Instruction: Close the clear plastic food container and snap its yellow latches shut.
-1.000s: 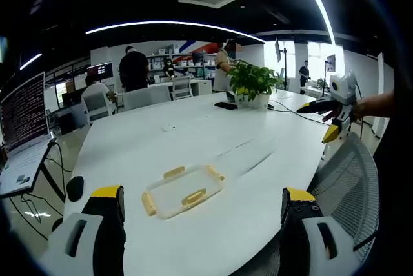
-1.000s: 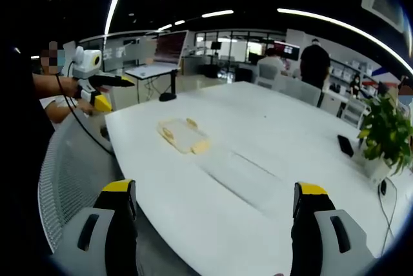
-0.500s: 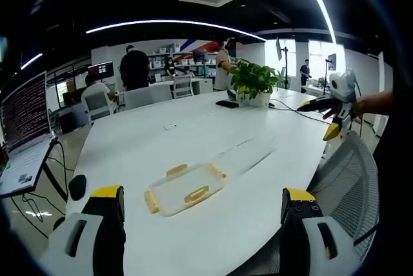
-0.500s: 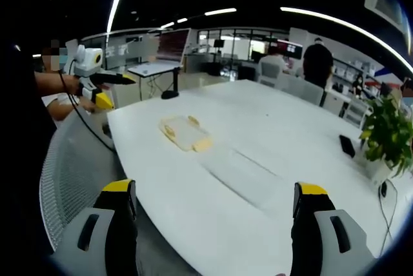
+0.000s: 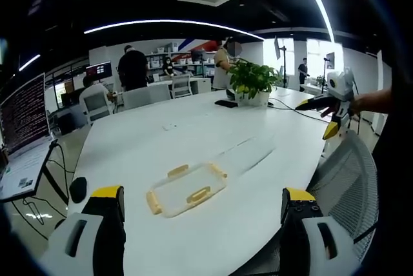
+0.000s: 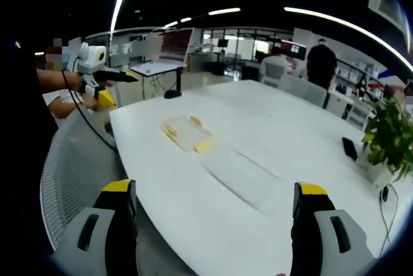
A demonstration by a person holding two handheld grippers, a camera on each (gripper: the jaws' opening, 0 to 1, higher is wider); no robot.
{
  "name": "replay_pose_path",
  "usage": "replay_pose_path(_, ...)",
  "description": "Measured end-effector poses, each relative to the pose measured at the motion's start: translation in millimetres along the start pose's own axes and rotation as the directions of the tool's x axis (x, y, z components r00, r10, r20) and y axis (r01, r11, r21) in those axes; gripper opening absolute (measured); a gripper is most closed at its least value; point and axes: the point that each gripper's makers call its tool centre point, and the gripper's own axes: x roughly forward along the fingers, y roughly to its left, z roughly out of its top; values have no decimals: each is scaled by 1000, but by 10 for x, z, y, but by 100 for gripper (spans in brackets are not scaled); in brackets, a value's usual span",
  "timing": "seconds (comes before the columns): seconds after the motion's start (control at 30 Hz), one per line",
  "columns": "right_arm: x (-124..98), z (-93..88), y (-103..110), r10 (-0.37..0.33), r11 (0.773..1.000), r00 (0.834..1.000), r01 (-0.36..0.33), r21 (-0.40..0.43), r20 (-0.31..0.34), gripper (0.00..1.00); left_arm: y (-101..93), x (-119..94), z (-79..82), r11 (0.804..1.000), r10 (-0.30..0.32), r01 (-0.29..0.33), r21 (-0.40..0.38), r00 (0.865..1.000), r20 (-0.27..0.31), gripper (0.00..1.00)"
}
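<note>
Container [image 5: 186, 189] lid state unclear — latches [image 5: 198, 195] small, blurred.

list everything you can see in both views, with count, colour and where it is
food container: one, clear with yellow latches, on the table in front of both grippers, untouched
table: one, white, large
potted plant: one, green, far end of table
phone: one, dark, beside the plant
mesh chair: one, grey, at table edge
monitor: one, dark with text, off the table's side
people: several, standing in the background
left gripper: black, yellow-tipped, jaws wide apart
right gripper: same, jaws wide apart
</note>
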Motion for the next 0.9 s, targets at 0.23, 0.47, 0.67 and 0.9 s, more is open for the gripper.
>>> replay_pose_path(0.23,26,18,30,35,999,999,-35,-10,-11,99,1,24,-20,1000,-19,19,3,1000,-12,97)
replay_pose_path(0.47,84,44,67,71,997,997,-72,-17,-24,98,19,66,-45,999,-34,34,0,999,-16,97)
replay_pose_path(0.67,147,68,76,99,994,994,-100,-33,-36,97,32,119,-74,999,-50,51,9,998,-27,97)
replay_pose_path(0.9,226,111,48,119,991,992,-121,-50,-43,96,90,157,-88,998,-59,60,11,998,-35,97)
